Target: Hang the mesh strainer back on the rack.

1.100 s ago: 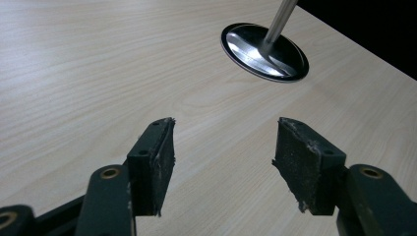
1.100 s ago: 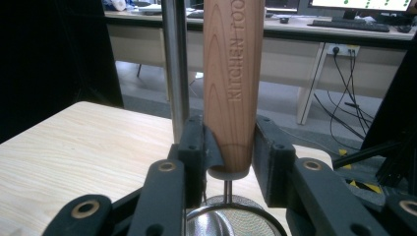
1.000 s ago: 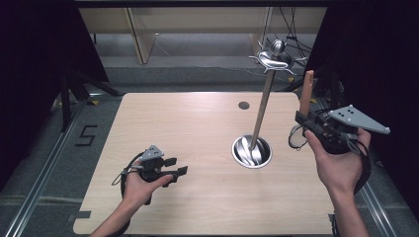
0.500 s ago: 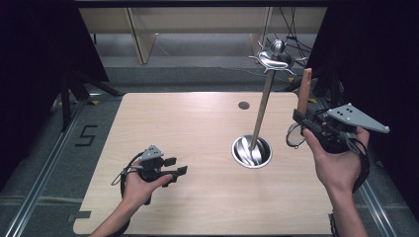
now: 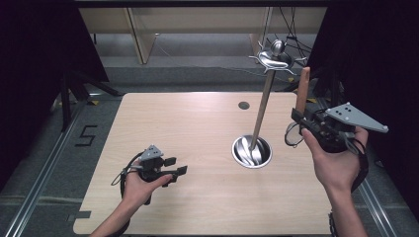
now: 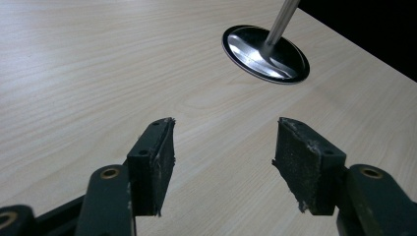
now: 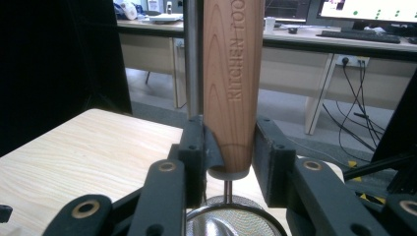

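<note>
A metal stand with a round shiny base (image 5: 252,151) and a thin pole (image 5: 262,111) topped by hooks (image 5: 275,58) stands right of the table's middle. Right of the pole, my right gripper (image 5: 301,121) is shut on a wooden handle (image 5: 303,89) that points straight up. In the right gripper view the handle (image 7: 233,73), stamped "KITCHEN TOOL", sits between the pads (image 7: 269,147), with a wire and a round mesh strainer head (image 7: 231,219) hanging below and the pole (image 7: 193,59) just behind. My left gripper (image 5: 179,165) rests low at the front left, open and empty (image 6: 223,162), facing the base (image 6: 265,54).
The light wooden table (image 5: 197,123) has a small dark hole (image 5: 243,105) near its far edge. Black curtains flank both sides. Desks and cables stand beyond the far edge. A floor mark "5" (image 5: 86,136) lies to the left.
</note>
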The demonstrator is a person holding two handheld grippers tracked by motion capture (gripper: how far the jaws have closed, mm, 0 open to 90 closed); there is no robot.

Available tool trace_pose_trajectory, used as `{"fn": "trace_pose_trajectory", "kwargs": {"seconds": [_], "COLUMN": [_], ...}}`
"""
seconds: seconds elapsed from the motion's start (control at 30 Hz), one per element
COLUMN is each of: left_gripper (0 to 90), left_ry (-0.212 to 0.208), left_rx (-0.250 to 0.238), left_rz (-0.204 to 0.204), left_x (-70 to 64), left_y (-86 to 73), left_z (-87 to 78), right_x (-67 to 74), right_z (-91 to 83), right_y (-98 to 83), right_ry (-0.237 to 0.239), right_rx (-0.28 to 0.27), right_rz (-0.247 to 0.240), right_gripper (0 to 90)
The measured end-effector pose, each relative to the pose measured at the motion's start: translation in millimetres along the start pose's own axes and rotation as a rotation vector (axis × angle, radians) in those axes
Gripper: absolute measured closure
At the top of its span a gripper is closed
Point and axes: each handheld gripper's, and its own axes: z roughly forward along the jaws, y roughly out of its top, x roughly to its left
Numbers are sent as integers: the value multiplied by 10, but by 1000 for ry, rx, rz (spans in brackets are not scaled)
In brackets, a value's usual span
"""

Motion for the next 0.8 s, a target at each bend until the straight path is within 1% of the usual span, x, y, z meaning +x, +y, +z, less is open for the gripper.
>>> {"fn": "trace_pose_trajectory", "kwargs": {"seconds": [0.03,0.07,0.13,0.23,0.33,0.43,0.47,0.5,0.6,0.8], "left_gripper": [392,392,392,392,392,392,392,392,392,392], "left_ry": [-2,-4,-4,-2,-3,-1,-1,-1,-1,2], "left_rx": [2,-4,-4,-2,-2,0,0,0,-1,1], "left_rz": [0,-5,-6,-6,-7,-2,-4,-4,-4,-6], "left_x": [1,-3,-2,-3,-2,4,3,3,3,4], "left_y": [1,0,1,1,0,-2,-2,-2,-2,-5], "left_z": [-2,1,0,-2,-1,-1,0,-1,-1,-4], "right_x": [-3,10,0,4,18,20,31,35,36,53], "right_z": [11,9,17,22,19,20,19,23,40,52], "right_y": [1,0,3,9,14,23,23,24,29,43], "right_ry": [4,0,5,3,7,7,8,8,15,21], "right_rx": [-1,0,-6,-11,-9,-9,-5,-5,-9,-4], "right_rz": [-10,-2,-27,-30,-11,-17,-7,-6,-19,-7], "right_gripper": [694,694,694,694,694,694,694,694,694,694]}}
